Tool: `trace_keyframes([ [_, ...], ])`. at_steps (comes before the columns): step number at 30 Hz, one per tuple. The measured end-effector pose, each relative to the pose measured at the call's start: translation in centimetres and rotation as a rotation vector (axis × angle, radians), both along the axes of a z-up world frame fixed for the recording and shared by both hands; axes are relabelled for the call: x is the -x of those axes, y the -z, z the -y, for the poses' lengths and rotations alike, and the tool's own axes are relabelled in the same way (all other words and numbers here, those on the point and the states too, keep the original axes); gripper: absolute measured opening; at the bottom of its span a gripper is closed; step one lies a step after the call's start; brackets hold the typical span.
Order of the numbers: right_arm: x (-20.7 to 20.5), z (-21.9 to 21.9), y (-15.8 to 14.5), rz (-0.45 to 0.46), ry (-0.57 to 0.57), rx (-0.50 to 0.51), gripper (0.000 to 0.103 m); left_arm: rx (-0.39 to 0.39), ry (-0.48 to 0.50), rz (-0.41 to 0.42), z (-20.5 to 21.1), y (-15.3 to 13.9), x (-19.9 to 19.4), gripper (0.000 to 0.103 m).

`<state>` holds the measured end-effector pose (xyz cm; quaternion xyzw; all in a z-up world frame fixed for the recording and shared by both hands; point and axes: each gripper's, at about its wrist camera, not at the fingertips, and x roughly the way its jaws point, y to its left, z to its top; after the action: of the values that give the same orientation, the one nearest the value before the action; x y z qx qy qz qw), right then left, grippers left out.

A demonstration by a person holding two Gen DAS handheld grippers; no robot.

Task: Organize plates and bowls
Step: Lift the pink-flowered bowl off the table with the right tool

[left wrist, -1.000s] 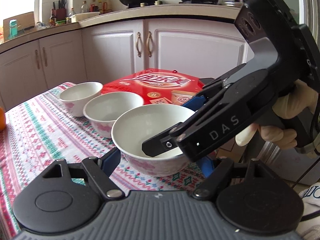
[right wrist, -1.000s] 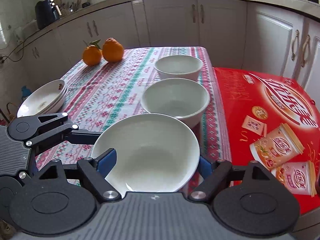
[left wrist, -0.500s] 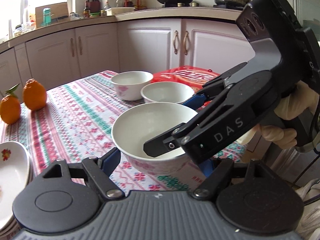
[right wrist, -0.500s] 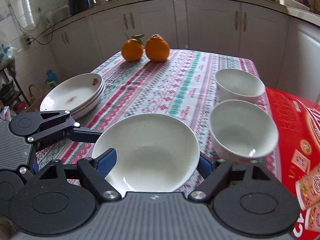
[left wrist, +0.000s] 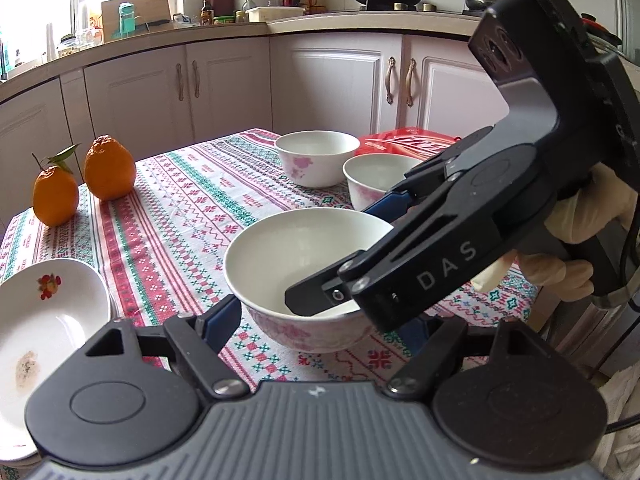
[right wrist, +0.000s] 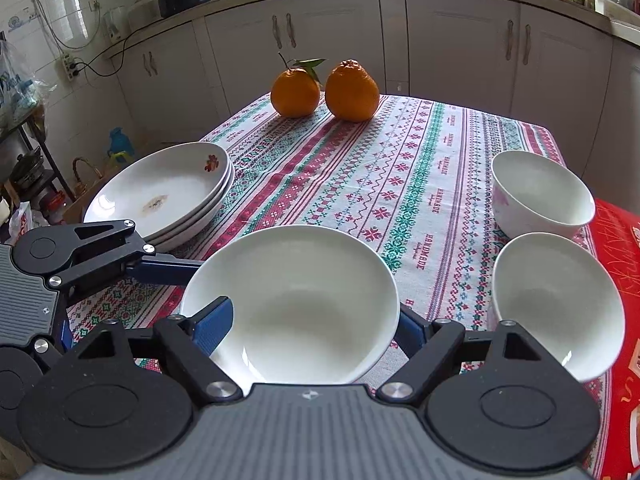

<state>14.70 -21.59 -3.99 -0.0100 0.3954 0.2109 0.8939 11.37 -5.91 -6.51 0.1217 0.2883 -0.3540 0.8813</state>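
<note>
A large white bowl [left wrist: 296, 264] with pink flowers is held above the tablecloth between both grippers. My left gripper [left wrist: 320, 320] is shut on its sides, and my right gripper [right wrist: 316, 320] is shut on the same bowl [right wrist: 296, 292] from the other side. The right gripper's body [left wrist: 460, 240] crosses the left wrist view. Two smaller white bowls [right wrist: 540, 196] [right wrist: 556, 300] stand at the right of the table. A stack of white plates [right wrist: 160, 192] sits at the left edge, also in the left wrist view [left wrist: 44, 320].
Two oranges [right wrist: 324, 88] sit at the far end of the patterned tablecloth [right wrist: 360, 168]. A red box [right wrist: 620, 280] lies at the right, beside the bowls. White kitchen cabinets [left wrist: 340, 92] stand behind the table.
Both grippers have carried the large bowl leftward, away from the red box and toward the plate stack. The oranges and plates have come into view.
</note>
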Motion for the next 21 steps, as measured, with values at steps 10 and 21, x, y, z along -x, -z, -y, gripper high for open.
trace_keyframes([
  [10,-0.72,-0.41,0.29,-0.002,-0.003,-0.006,0.088,-0.004,-0.016,-0.009,-0.24,0.43,-0.52,0.081],
  [21,-0.95,-0.58,0.58,-0.003,-0.002,-0.008,0.089,-0.006,-0.02,-0.011,-0.37,0.36,-0.69,0.081],
])
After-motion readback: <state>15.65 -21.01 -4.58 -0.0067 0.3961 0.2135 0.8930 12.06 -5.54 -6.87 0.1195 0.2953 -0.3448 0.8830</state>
